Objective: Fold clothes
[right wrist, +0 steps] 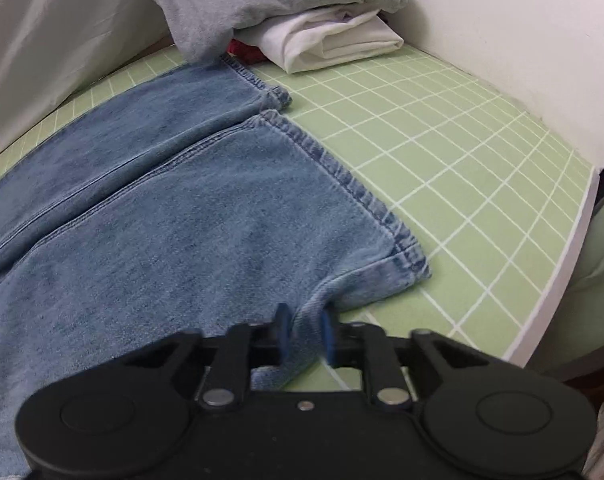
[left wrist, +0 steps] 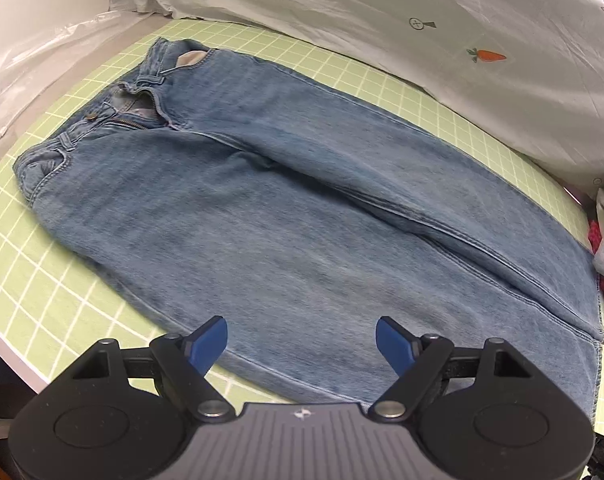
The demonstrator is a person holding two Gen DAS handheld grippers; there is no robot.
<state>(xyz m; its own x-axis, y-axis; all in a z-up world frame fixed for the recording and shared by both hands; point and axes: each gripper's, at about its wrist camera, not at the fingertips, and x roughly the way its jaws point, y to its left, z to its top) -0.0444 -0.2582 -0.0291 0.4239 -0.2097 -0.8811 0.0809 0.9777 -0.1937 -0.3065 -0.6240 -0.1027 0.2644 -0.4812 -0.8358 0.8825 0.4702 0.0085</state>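
A pair of blue jeans (left wrist: pixel 286 208) lies flat on the green grid mat (left wrist: pixel 46 296), waistband at the far left, legs running to the right. My left gripper (left wrist: pixel 302 344) is open and empty, hovering over the near edge of the near leg. In the right wrist view the two leg hems (right wrist: pixel 341 176) lie side by side. My right gripper (right wrist: pixel 305 336) is shut on the near edge of the jeans (right wrist: pixel 182 220) close to the near hem corner, with the denim bunched between its blue pads.
A stack of folded clothes (right wrist: pixel 286 12), grey over white, stands at the far end of the mat (right wrist: pixel 461 152) just beyond the hems. A white bag with a carrot print (left wrist: pixel 441 40) lines the back. The mat's white edge (right wrist: pixel 557 292) runs at right.
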